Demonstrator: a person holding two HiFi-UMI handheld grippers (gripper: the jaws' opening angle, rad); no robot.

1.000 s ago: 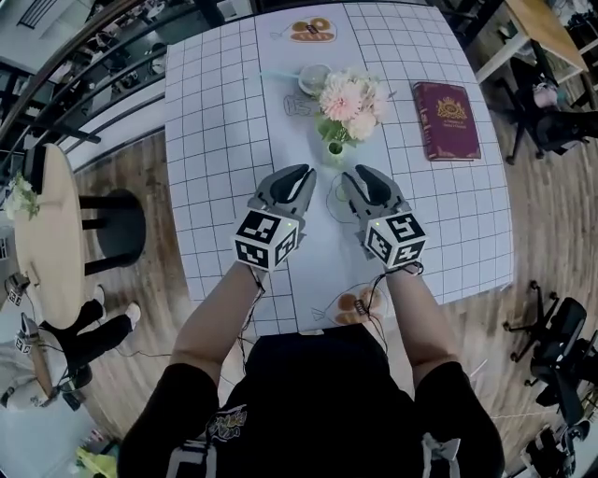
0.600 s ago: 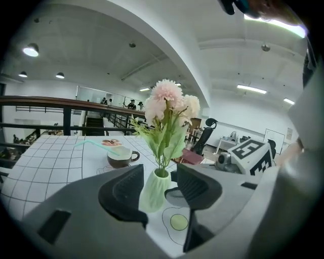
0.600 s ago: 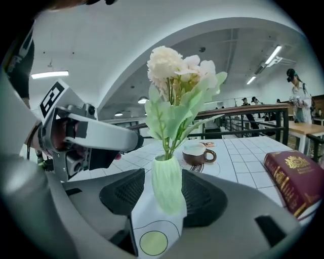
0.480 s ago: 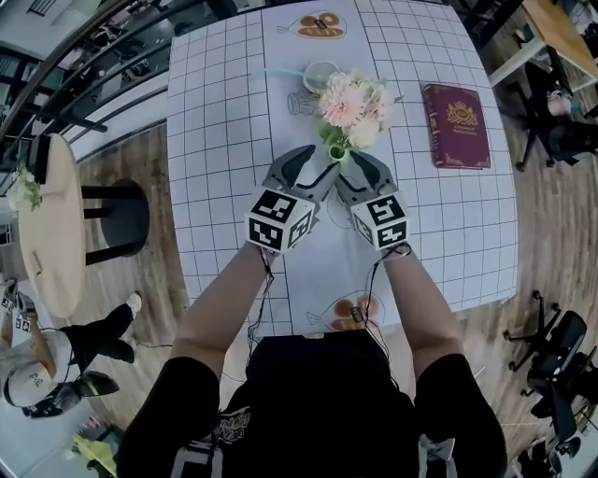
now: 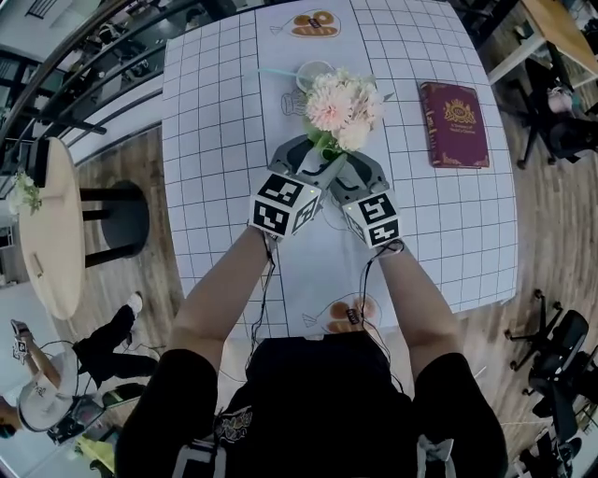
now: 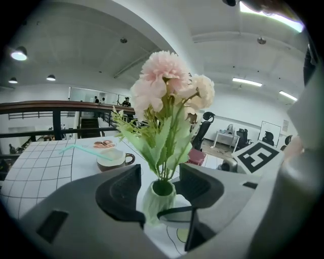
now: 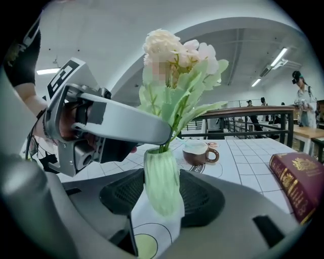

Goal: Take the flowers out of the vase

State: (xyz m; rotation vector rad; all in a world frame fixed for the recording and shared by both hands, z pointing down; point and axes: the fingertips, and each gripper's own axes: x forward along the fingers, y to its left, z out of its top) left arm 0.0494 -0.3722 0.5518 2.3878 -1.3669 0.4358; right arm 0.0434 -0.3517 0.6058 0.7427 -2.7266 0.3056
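A small pale green vase [image 7: 162,187] stands on the white grid table [image 5: 215,112] and holds a bunch of pink and cream flowers [image 5: 341,103] with green leaves. From the near left, my left gripper [image 6: 161,188] reaches in with its jaws opening. The vase's neck [image 6: 162,195] and the stems stand between its pads, untouched. From the near right, my right gripper [image 7: 163,196] is open and straddles the vase's body without pressing on it. In the right gripper view, a finger of the left gripper [image 7: 121,121] crosses just above the vase's mouth.
A dark red book [image 5: 453,123] lies to the right of the flowers. A cup with a teal straw [image 5: 313,73] stands just behind them, and a plate of pastries [image 5: 313,23] lies at the far edge. More pastries [image 5: 346,313] sit near the front edge. A round wooden table [image 5: 42,224] and a black stool [image 5: 117,224] stand to the left.
Both grippers have moved forward from in front of the vase and now flank it. Their jaws have spread wider.
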